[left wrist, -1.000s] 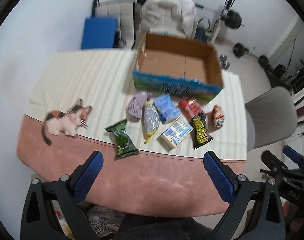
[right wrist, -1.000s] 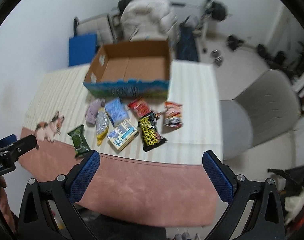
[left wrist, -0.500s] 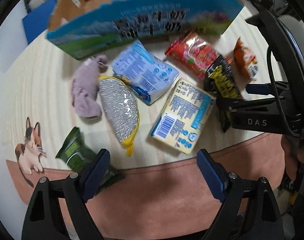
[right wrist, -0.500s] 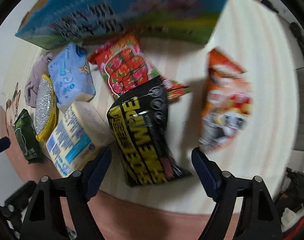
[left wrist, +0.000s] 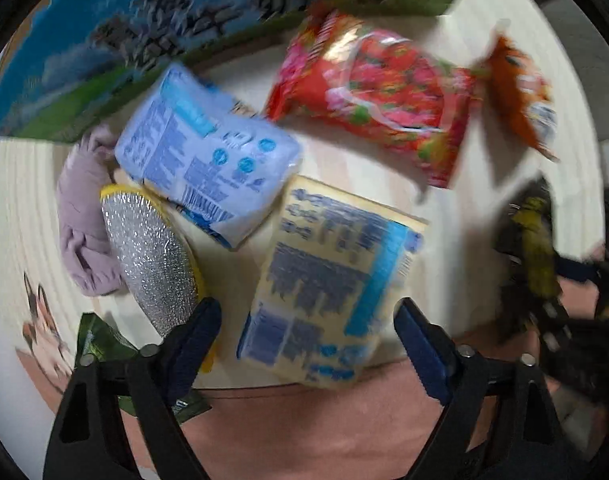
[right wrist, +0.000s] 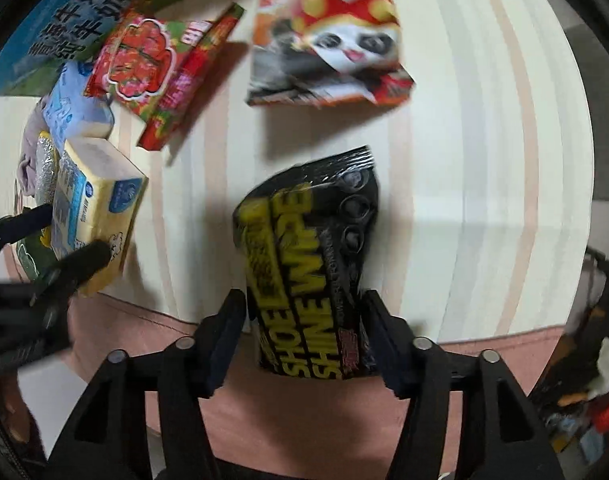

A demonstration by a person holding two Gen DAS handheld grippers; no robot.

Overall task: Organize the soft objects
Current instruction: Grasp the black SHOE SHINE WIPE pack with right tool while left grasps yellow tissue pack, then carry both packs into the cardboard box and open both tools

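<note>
My left gripper [left wrist: 308, 316] is open, its fingers on either side of the near end of a yellow tissue pack [left wrist: 328, 276]; the pack also shows in the right wrist view [right wrist: 96, 216]. My right gripper [right wrist: 304, 308] is closed against both sides of a black and yellow snack bag [right wrist: 308, 256], which lies on the striped cloth. A blue tissue pack [left wrist: 208, 160], a silver scouring pad [left wrist: 152, 256], a purple cloth [left wrist: 82, 216], a red snack bag [left wrist: 376, 92] and an orange panda bag [right wrist: 328, 36] lie beyond.
The printed front wall of the cardboard box [left wrist: 152, 32] stands right behind the items. A green packet [left wrist: 100, 344] lies at the left gripper's left finger. The pink table edge [right wrist: 304, 408] runs under both grippers. A cat figure [left wrist: 40, 320] lies at far left.
Both grippers have dropped from high above the table down to the items. The left now straddles the yellow tissue pack; the right has closed in on the black and yellow bag.
</note>
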